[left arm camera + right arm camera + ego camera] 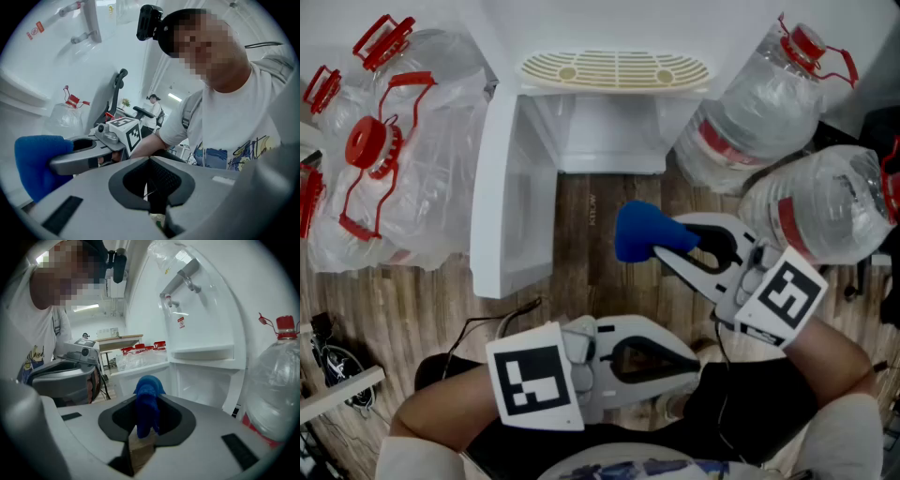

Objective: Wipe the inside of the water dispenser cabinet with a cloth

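The white water dispenser's lower cabinet [609, 141] stands open at the top middle of the head view, its door [511, 211] swung out to the left. My right gripper [661, 246] is shut on a blue cloth [639, 232], held over the wood floor just short of the cabinet mouth. In the right gripper view the blue cloth [149, 387] stands up between the jaws of my right gripper [146, 405], with the cabinet [206, 376] ahead. My left gripper [694, 361] sits low by my lap, shut and holding nothing; my left gripper [150, 161] faces the person.
Large water bottles [759, 112] [830, 202] lie right of the cabinet, one bottle [276, 394] close to my right gripper. Bagged empty bottles with red handles [394, 159] are piled at the left. A beige drip tray [614, 70] tops the cabinet. Black cables [487, 323] cross the floor.
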`<action>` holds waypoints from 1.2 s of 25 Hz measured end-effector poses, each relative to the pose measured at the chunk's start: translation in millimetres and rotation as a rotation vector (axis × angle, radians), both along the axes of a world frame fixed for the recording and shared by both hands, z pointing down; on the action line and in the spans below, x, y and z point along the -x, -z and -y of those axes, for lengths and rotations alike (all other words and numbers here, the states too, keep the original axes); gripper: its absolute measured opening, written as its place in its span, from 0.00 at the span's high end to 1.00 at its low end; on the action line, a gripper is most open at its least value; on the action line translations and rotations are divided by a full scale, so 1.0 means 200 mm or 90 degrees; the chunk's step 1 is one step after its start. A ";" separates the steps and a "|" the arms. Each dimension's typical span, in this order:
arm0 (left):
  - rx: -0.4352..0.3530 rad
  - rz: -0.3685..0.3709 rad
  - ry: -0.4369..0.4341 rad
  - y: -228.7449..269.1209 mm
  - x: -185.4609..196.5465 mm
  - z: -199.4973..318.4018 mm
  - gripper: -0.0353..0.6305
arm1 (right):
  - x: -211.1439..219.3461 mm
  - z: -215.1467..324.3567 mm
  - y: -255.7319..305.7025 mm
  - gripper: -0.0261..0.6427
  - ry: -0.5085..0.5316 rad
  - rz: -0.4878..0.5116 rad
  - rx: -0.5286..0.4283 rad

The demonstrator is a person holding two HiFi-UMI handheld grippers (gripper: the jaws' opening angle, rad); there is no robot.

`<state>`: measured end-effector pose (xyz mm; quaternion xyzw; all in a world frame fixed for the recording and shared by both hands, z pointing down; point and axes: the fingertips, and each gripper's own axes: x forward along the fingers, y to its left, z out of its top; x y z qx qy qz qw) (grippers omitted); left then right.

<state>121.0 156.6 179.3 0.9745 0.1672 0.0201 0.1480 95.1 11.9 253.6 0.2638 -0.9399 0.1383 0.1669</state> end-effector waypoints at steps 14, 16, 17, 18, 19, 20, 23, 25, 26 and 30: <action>-0.018 0.006 0.022 0.03 0.04 0.05 0.94 | 0.04 0.04 -0.04 0.83 -0.010 -0.013 0.009; -0.023 0.006 0.030 0.05 0.04 0.07 0.94 | 0.06 0.07 -0.05 0.83 -0.010 -0.016 -0.009; -0.026 0.005 0.034 0.06 0.04 0.08 0.94 | 0.06 0.10 -0.06 0.83 -0.009 -0.017 -0.025; -0.028 0.004 0.039 0.07 0.04 0.09 0.94 | 0.07 0.12 -0.07 0.83 -0.013 -0.020 -0.035; -0.029 0.002 0.045 0.08 0.05 0.11 0.94 | 0.07 0.15 -0.08 0.83 -0.023 -0.025 -0.038; -0.029 0.001 0.051 0.09 0.05 0.12 0.94 | 0.06 0.18 -0.09 0.83 -0.037 -0.029 -0.036; -0.028 0.005 0.064 0.11 0.07 0.16 0.94 | 0.03 0.32 -0.16 0.83 -0.089 -0.051 -0.045; -0.032 0.015 0.073 0.13 0.09 0.19 0.94 | 0.00 0.45 -0.24 0.83 -0.119 -0.083 -0.065; -0.036 0.020 0.079 0.13 0.10 0.20 0.94 | -0.01 0.52 -0.27 0.83 -0.133 -0.095 -0.073; -0.068 0.032 0.098 0.16 0.14 0.28 0.94 | 0.00 0.78 -0.36 0.83 -0.179 -0.118 -0.108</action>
